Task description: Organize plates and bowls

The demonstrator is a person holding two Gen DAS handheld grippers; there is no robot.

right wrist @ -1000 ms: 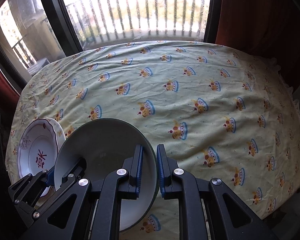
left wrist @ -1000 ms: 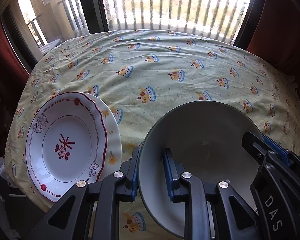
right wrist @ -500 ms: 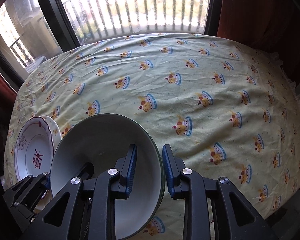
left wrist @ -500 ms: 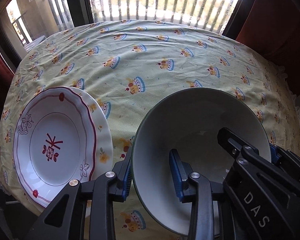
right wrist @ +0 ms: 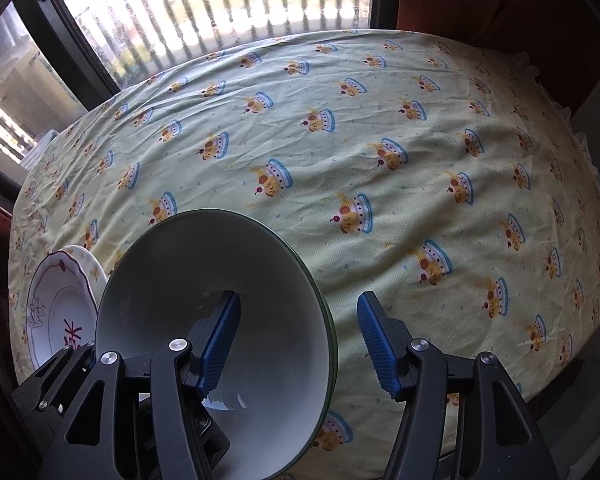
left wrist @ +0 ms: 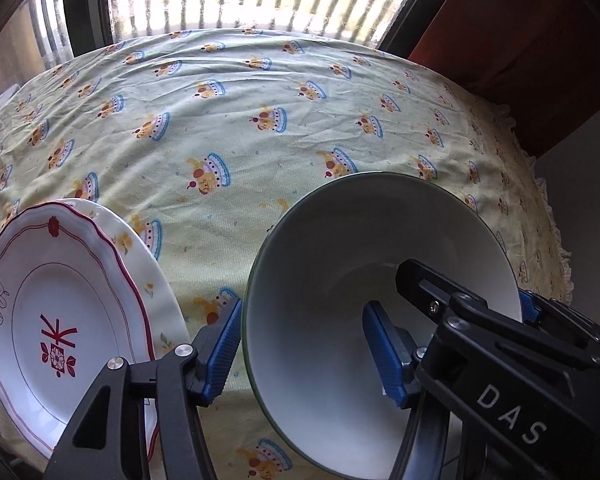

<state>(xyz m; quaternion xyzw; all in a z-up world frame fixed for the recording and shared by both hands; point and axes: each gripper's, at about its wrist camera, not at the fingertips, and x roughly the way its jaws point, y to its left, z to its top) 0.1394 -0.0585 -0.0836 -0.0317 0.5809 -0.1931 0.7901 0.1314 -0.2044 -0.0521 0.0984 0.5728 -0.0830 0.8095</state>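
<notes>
The bowl [left wrist: 320, 280] is sitting on the near part of the table, a deep round one, white inside with a thin dark green rim, and it is looking bare within; the light is laying a soft grey shade down its inner wall; in the right wrist view the same bowl [right wrist: 260, 280] is showing a double edge on its right side, though whether that is a second bowl nested under it I cannot tell; the left gripper [left wrist: 306, 354] is straddling the bowl's left rim, one blue pad outside and one inside, its jaws opening and the pads standing clear of the wall; the right gripper [right wrist: 298, 346] is doing the same on the right rim, jaws opening, pads apart from the rim between them; just beside the bowl, to its left, a plate [left wrist: 56, 300] is lying flat, white with a scalloped red line and a red flower mark in the middle, and it is resting on a second plate [left wrist: 156, 280] with small yellow blooms; the tablecloth [left wrist: 260, 152] is spreading pale green and crumpled, dotted with little crowned figures, frilled at the right edge; beyond it a window [right wrist: 220, 8] is glaring white through upright railings, and a dark red curtain [left wrist: 520, 32] is hanging at the right.
</notes>
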